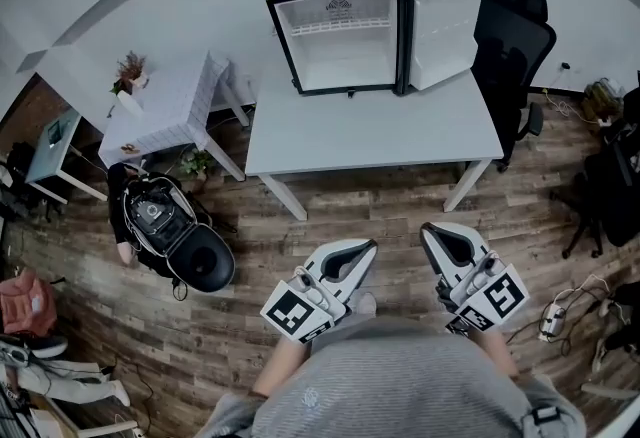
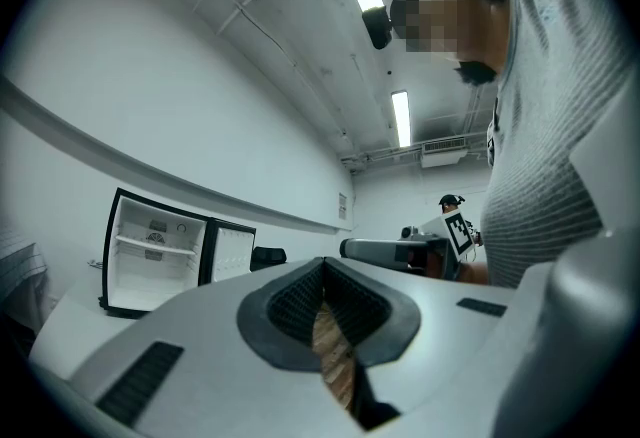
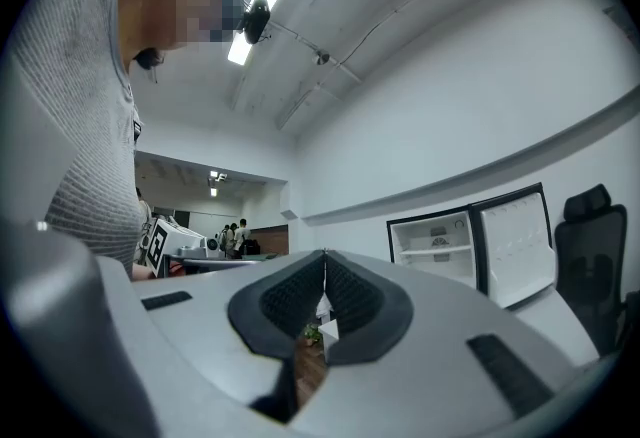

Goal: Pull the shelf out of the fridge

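A small black fridge (image 1: 340, 24) stands at the back of a grey table (image 1: 370, 131), its door (image 1: 442, 22) swung open to the right. A white wire shelf (image 1: 341, 26) sits high inside the white interior. The same fridge (image 2: 152, 264) appears at the left of the left gripper view and the fridge (image 3: 432, 248) at the right of the right gripper view. My left gripper (image 1: 352, 258) and right gripper (image 1: 446, 242) hang close to my body, over the floor, well short of the table. Both are shut with nothing between the jaws.
A black office chair (image 1: 512, 51) stands right of the table. A smaller white table (image 1: 165, 111) with a plant (image 1: 128, 72) stands at the left. An open black case (image 1: 172, 231) lies on the wooden floor. Cables and a power strip (image 1: 552, 321) lie at the right.
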`<control>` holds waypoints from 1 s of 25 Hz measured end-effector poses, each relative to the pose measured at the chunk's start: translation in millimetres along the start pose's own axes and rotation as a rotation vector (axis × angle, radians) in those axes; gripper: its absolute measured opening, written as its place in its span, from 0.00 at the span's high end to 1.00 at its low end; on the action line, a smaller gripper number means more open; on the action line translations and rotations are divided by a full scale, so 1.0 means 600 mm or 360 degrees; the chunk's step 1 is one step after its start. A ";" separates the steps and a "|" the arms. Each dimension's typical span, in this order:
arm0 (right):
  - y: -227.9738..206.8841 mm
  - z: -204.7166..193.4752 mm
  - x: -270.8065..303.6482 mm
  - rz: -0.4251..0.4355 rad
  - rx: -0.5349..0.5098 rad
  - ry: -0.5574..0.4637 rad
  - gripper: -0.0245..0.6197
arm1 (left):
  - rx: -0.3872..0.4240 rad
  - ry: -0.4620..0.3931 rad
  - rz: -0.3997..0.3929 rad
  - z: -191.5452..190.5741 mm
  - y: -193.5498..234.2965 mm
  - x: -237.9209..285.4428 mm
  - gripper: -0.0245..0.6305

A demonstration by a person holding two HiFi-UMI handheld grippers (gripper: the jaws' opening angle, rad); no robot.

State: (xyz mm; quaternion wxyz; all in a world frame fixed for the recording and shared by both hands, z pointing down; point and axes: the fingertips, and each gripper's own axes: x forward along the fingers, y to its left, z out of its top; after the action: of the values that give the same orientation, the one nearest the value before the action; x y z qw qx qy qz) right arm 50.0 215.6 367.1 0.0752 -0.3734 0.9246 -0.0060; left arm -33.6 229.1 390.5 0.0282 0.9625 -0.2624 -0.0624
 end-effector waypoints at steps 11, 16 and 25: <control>-0.051 -0.019 0.114 -0.0037 0.0000 0.0006 0.94 | -0.0012 0.0012 -0.0027 -0.002 0.129 0.018 0.95; -0.074 -0.029 0.137 -0.0058 0.0014 0.0018 0.94 | -0.0017 0.0026 -0.0051 -0.006 0.165 0.034 0.95; -0.095 -0.042 0.178 -0.0031 0.0019 0.0071 0.94 | -0.0061 0.0022 -0.0055 -0.016 0.201 0.053 0.95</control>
State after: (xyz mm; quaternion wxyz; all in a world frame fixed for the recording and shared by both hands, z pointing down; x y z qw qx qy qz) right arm 10.0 99.7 381.3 0.0566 -0.3817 0.9223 -0.0206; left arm -65.5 109.5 407.2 0.0475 0.9666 -0.2442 -0.0614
